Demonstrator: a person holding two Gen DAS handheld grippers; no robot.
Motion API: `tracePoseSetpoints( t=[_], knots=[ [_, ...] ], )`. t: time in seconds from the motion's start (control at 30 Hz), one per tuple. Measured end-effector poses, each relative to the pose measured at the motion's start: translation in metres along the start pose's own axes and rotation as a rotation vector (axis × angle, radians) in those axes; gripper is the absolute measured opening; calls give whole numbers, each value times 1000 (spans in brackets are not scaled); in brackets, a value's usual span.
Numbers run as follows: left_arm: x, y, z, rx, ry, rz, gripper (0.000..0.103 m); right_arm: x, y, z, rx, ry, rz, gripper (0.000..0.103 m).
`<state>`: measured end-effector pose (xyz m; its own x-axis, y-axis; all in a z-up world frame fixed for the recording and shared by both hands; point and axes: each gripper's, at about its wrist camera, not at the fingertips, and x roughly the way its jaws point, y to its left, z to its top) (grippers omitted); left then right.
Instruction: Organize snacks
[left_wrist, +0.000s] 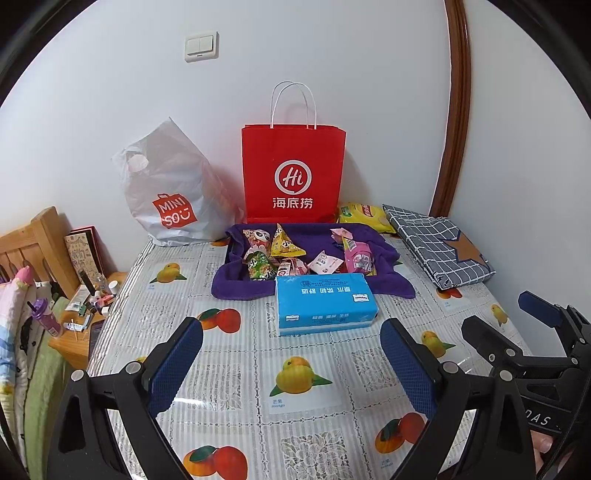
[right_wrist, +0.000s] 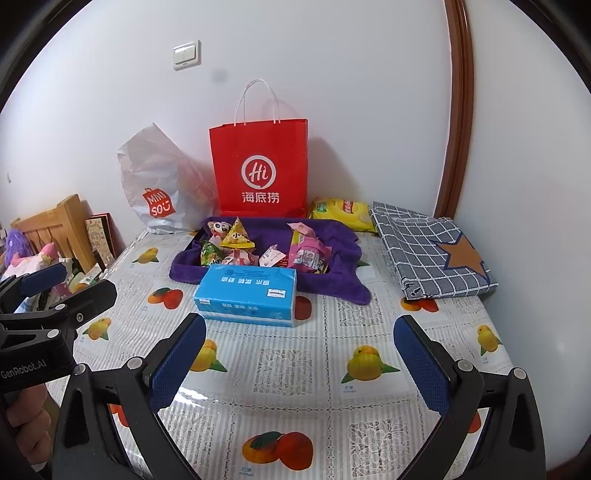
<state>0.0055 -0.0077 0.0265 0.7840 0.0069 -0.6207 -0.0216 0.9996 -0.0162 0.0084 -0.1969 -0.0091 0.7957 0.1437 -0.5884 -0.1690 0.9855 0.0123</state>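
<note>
Both tools hang over the near part of the table with nothing between their blue pads. The left gripper (left_wrist: 291, 363) has its jaws spread wide, and the right gripper (right_wrist: 299, 363) is spread just as wide; each is empty and well short of the goods.

Directly ahead of them, about mid-table, lies a light-blue soft pack of paper tissues (left_wrist: 325, 304), touching the near edge of a rumpled purple cloth (left_wrist: 391, 254). On that cloth sits the heap of small wrapped snacks (left_wrist: 295, 256): a yellow triangular packet (left_wrist: 284, 245), a green crinkled packet (left_wrist: 260, 267), a pink packet (left_wrist: 356, 256) and some small white sachets.

Behind, against the wall at the table's far edge, stand a red paper carrier bag with white twisted handles (left_wrist: 293, 173) and a grey plastic shopping bag (left_wrist: 168, 192). A yellow crisp bag (right_wrist: 340, 212) lies by the red bag's right side, and a folded grey checked cloth with a brown star (right_wrist: 428, 251) fills the far right corner.

The packets should be very light, glossy and slippery, and will probably crush if squeezed hard. I would pinch each at a sealed flat seam or corner, lightly, rather than across the puffed middle.
</note>
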Motion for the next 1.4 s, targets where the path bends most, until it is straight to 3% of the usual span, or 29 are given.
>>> tracePoseSetpoints(
  t=[1.4],
  knots=[
    [-2, 1, -2, 3, -1, 0, 97, -4, 2, 2, 0, -7, 3, 101]
  ],
)
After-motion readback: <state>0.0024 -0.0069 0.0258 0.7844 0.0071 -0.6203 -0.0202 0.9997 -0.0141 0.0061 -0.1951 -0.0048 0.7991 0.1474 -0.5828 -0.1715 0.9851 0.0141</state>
